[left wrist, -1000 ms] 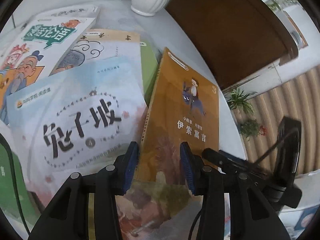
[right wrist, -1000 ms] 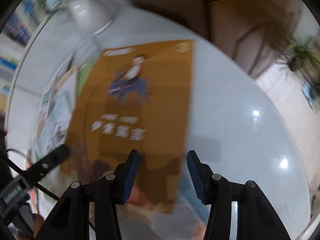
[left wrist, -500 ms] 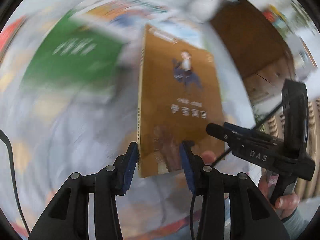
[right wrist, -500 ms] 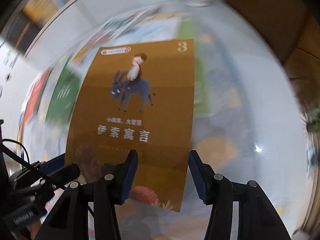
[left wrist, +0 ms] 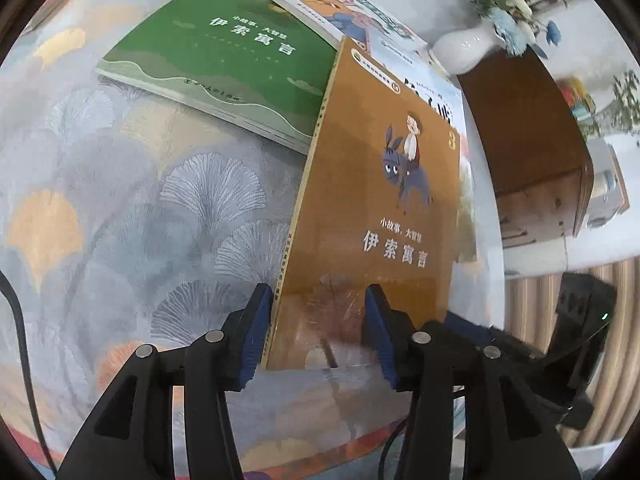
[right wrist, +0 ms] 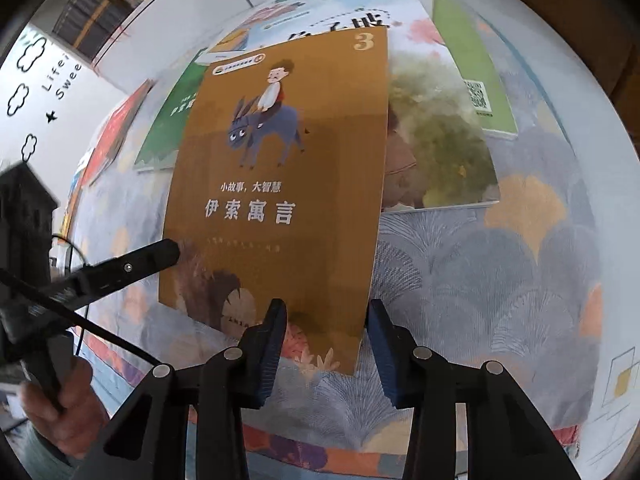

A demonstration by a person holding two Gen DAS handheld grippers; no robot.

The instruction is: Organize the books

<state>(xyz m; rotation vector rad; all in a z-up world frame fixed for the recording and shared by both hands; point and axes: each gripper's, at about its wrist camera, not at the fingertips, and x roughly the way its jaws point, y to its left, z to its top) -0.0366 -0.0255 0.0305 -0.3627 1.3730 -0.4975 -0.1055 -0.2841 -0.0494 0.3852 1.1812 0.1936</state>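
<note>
An orange-brown book with a boy on a donkey on its cover is between both grippers, its far end over the other books. My left gripper has the near spine corner between its fingers, with one pad at the spine and the other on the cover. Its jaws are opening. My right gripper has the near fore-edge corner between its fingers, and its jaws are closing on it. A green book lies on the cloth behind. A pale blue book lies partly under the orange one.
The table wears a cloth with a fan-leaf pattern. A white vase with flowers stands at the far edge, beside a brown wooden piece of furniture. More books are fanned out at the back. A person's hand holds the left gripper.
Both grippers and the orange book have swung away from the book pile to over the patterned cloth, turning as they went. The right fingers now stand closer together.
</note>
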